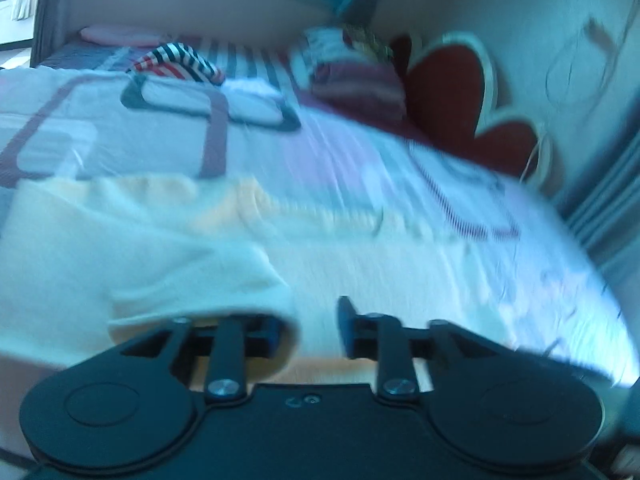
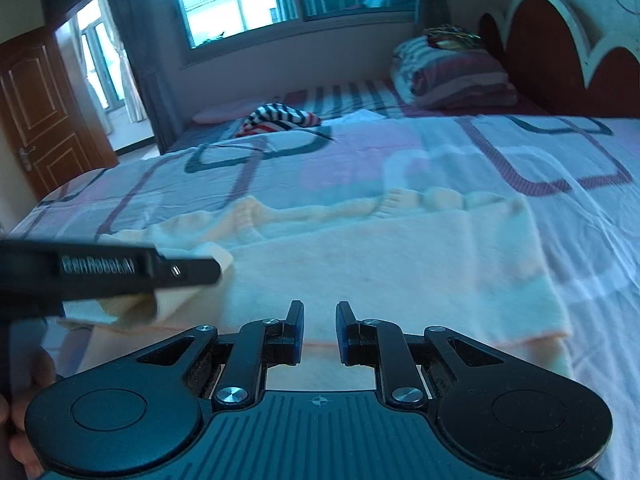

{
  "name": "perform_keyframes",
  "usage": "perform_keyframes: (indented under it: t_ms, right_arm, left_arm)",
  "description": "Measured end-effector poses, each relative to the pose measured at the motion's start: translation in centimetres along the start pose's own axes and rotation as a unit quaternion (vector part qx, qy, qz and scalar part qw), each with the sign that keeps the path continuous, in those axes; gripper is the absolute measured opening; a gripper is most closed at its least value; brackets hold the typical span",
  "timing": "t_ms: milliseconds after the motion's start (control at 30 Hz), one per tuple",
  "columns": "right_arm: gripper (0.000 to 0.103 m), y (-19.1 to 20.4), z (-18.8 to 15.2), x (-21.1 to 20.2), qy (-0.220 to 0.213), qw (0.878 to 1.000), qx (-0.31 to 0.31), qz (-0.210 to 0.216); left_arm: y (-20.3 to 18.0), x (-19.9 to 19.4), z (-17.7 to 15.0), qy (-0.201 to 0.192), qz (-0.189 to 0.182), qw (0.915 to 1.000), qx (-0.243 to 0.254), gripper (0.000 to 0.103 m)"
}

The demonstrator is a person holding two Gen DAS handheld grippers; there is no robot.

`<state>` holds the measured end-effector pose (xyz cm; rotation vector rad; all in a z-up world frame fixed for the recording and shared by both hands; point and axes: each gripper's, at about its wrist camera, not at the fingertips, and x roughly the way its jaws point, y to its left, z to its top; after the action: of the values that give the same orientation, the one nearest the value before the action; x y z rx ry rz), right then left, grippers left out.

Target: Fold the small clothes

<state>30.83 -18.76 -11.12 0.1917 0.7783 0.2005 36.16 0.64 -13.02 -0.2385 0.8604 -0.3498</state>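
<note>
- The left gripper (image 1: 316,330) has its jaws apart; a cream corner of the small garment (image 2: 380,264) drapes over its left finger (image 1: 269,330), but the pads are not pressing on it.
- The right gripper (image 2: 319,332) has its jaws a little apart with nothing between them, hovering just over the garment's near hem.
- In the right wrist view the left gripper comes in from the left edge, with the garment's loose corner (image 2: 192,276) bunched against its tip.
- The garment lies spread across the bed (image 2: 580,216), its ribbed collar on the far side, near both grippers.
- Judged from this, the step in hand is a side fold: let the corner drop flat, clear the finger without dragging the cloth, then press the crease.
- A striped garment (image 2: 280,119) and folded bedding (image 2: 452,76) lie well apart, toward the headboard (image 2: 560,44).
</note>
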Motion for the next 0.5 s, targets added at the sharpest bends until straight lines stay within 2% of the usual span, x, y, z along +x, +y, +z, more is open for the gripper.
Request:
perform_keyframes:
  t_ms: [33, 67, 100, 133, 167, 200, 233, 367, 500]
  right_arm:
    - [0.017, -0.4, -0.1, -0.3, 0.0, 1.0, 0.006, 0.004]
    - [0.017, -0.8, -0.2, -0.6, -0.001, 1.0, 0.012, 0.009]
    - [0.018, -0.9, -0.3, -0.8, -0.001, 1.0, 0.015, 0.013]
    - [0.025, -0.8, -0.3, -1.0, 0.0, 1.0, 0.016, 0.017]
    - [0.033, -0.5, -0.3, -1.1, -0.002, 1.0, 0.014, 0.024]
    - [0.054, -0.2, -0.3, -1.3, -0.005, 0.999, 0.011, 0.031]
    - [0.058, 0.3, -0.3, -1.5, -0.012, 0.999, 0.005, 0.038]
    - [0.058, 3.4, -0.5, -1.6, -0.019, 0.996, -0.037, 0.074]
    - [0.058, 7.5, -1.4, -0.6, -0.015, 0.988, -0.124, 0.089]
  left_arm:
    - [-0.2, -0.2, -0.3, 0.004, 0.001, 1.0, 0.005, 0.052]
    - [-0.3, -0.6, -0.6, 0.002, 0.006, 1.0, 0.006, 0.074]
    - [-0.2, -1.2, -1.0, -0.006, 0.014, 0.9999, 0.007, 0.082]
    - [-0.1, -2.0, -1.5, -0.016, 0.023, 0.9996, 0.006, 0.087]
    - [0.2, -2.6, -1.6, -0.022, 0.029, 0.9993, 0.005, 0.087]
    - [0.7, -3.2, -1.7, -0.023, 0.037, 0.9991, 0.001, 0.087]
    - [1.2, -3.9, -1.7, -0.024, 0.046, 0.9986, -0.011, 0.088]
    - [4.8, -6.7, -3.1, -0.04, 0.092, 0.9928, -0.065, 0.087]
    - [7.6, -8.2, -4.2, -0.045, 0.144, 0.9854, -0.078, 0.086]
